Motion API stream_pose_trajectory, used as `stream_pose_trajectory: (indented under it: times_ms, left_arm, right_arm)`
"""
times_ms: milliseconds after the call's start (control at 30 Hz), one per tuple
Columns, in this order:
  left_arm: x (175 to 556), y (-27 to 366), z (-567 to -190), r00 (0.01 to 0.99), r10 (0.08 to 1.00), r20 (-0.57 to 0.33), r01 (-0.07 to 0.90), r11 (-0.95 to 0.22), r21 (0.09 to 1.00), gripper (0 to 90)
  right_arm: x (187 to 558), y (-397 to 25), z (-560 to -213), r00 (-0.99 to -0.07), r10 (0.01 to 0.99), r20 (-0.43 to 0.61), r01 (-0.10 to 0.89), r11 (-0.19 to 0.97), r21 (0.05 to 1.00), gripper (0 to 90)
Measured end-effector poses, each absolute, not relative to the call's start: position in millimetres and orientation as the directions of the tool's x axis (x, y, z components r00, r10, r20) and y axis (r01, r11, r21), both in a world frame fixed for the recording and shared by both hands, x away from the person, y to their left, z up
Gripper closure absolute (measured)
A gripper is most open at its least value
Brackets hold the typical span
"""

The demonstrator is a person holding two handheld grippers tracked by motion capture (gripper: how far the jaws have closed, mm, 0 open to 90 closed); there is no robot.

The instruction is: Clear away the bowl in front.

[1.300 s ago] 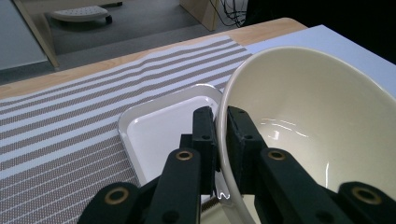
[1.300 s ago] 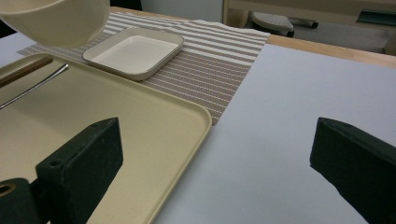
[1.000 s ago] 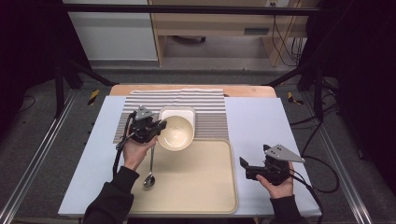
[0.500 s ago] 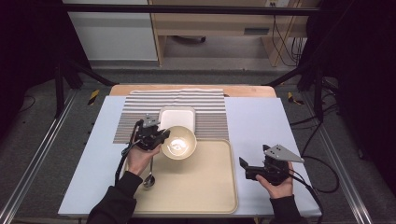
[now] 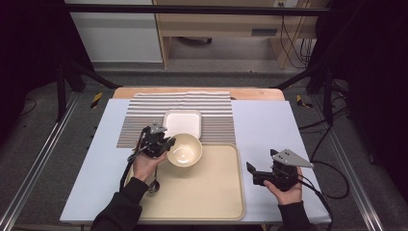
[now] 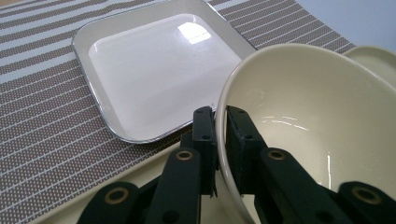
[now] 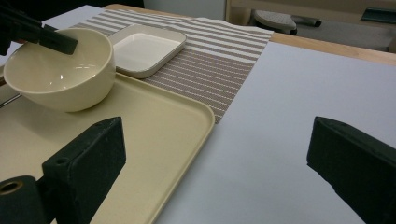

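Transfer step: the left gripper [image 5: 161, 144], jaws pinched on the rim of the cream bowl [image 5: 184, 149], holds it tilted over the tray [image 5: 211, 202], near the white square plate [image 5: 182, 123]. The right gripper [image 5: 260, 174] rests wide open. Next: level and lower the bowl onto the tray.

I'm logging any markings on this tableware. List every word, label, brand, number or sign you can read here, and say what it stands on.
None can be read.
Bowl, held at its rim by the left gripper: plain cream, no print.
Square dish: plain white.
Tray: plain.
Striped mat: stripes, no text.
Right gripper with its grey plate: no lettering visible.
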State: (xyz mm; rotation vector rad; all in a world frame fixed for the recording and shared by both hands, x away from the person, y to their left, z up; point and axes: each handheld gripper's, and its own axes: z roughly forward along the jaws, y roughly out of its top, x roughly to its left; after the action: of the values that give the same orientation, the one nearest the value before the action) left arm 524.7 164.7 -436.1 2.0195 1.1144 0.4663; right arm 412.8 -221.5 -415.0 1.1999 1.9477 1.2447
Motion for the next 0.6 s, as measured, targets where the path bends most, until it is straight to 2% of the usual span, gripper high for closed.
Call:
stream_pose_trajectory:
  times_ms: [467, 600]
  left_arm:
    - [527.5, 167.2, -444.6, 0.535, 0.845, 0.001, 0.556, -0.353, 0.752, 79.9]
    - [524.8, 168.7, -439.1, 0.534, 0.845, 0.026, 0.533, -0.36, 0.766, 75.8]
  right_arm:
    - [413.0, -221.8, -415.1, -0.456, 0.89, 0.021, 0.396, 0.182, 0.9, 3.6]
    - [412.8, -221.7, -415.0, -0.453, 0.891, 0.023, 0.398, 0.18, 0.9, 3.2]
